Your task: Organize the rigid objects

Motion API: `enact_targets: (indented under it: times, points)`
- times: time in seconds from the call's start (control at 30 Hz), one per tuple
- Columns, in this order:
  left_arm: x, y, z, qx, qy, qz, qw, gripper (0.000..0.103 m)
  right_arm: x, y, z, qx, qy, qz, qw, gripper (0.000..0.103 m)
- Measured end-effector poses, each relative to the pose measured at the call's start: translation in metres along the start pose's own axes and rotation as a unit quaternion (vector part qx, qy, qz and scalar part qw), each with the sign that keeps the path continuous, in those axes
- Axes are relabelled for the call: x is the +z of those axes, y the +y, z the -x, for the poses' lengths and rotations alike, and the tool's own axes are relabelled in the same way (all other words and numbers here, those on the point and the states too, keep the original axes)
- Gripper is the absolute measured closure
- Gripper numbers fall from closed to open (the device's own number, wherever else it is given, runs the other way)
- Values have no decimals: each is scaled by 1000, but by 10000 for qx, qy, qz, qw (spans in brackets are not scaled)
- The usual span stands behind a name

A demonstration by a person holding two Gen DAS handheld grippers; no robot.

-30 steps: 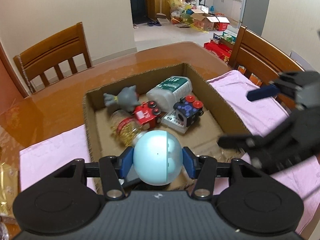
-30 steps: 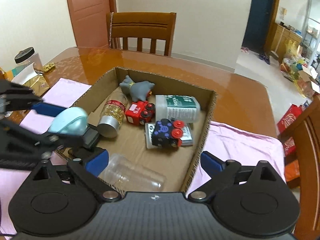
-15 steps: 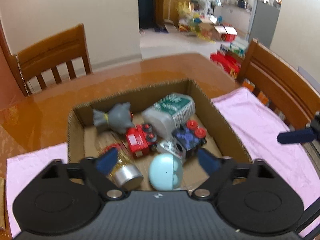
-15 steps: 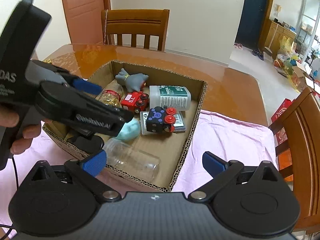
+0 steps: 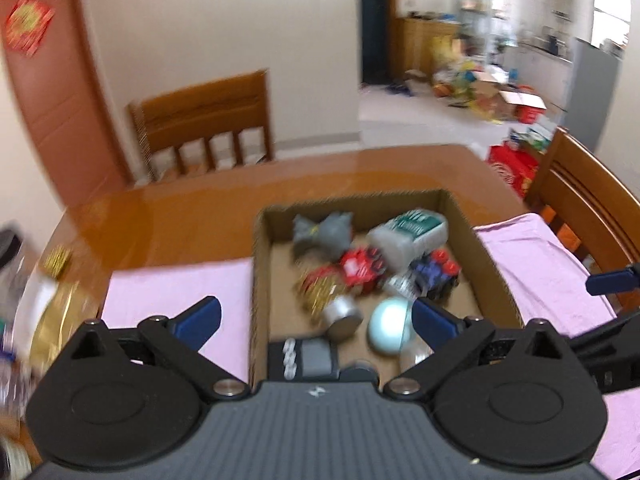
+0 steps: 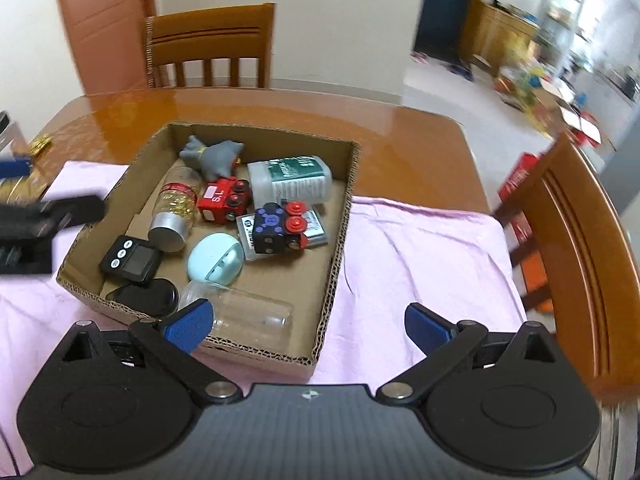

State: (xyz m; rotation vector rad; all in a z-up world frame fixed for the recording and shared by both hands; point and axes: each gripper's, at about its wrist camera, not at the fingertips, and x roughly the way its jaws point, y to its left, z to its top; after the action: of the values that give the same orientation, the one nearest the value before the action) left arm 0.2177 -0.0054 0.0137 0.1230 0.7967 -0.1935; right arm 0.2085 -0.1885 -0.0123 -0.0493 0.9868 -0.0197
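An open cardboard box (image 6: 345, 216) sits on a pink cloth (image 6: 420, 260). Inside lie a pale blue egg-shaped case (image 6: 216, 258), a grey figure (image 6: 216, 154), a red toy truck (image 6: 224, 200), a white bottle with a green label (image 6: 292, 178), a dark cube with red knobs (image 6: 280, 228), a jar of gold bits (image 6: 176, 208), a black timer (image 6: 130, 258) and a clear jar (image 6: 244, 312). My left gripper (image 5: 316, 316) hovers over the box's near left side, its jaws opening with nothing between them. My right gripper (image 6: 308, 322) stands open and empty over the box's near right corner.
The brown wooden table (image 6: 400, 136) carries gold wrappers (image 5: 56, 260) at its left. Wooden chairs stand at the far side (image 6: 208, 44) and at the right (image 6: 580, 240). The pink cloth extends on both sides of the box.
The left gripper let go of the pale blue case, which now lies in the box. That gripper then rose and swung left. The right gripper stayed open and tilted slightly.
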Motion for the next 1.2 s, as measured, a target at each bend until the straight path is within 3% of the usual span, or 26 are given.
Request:
enact_targets:
  times: [0.17,0.33,1.2]
  points:
    - [-17,10,9,55,433,450,9980,2,-4,10,14,-39,-11,-201,9998,0]
    - [-25,9,15,169,589,411,9973,2,-7,18,23,-79,-8,-277,9996,0]
    - [-24,10,20,340,630,345,9968,2,-7,24,30,-70,-17,-382,9992,0]
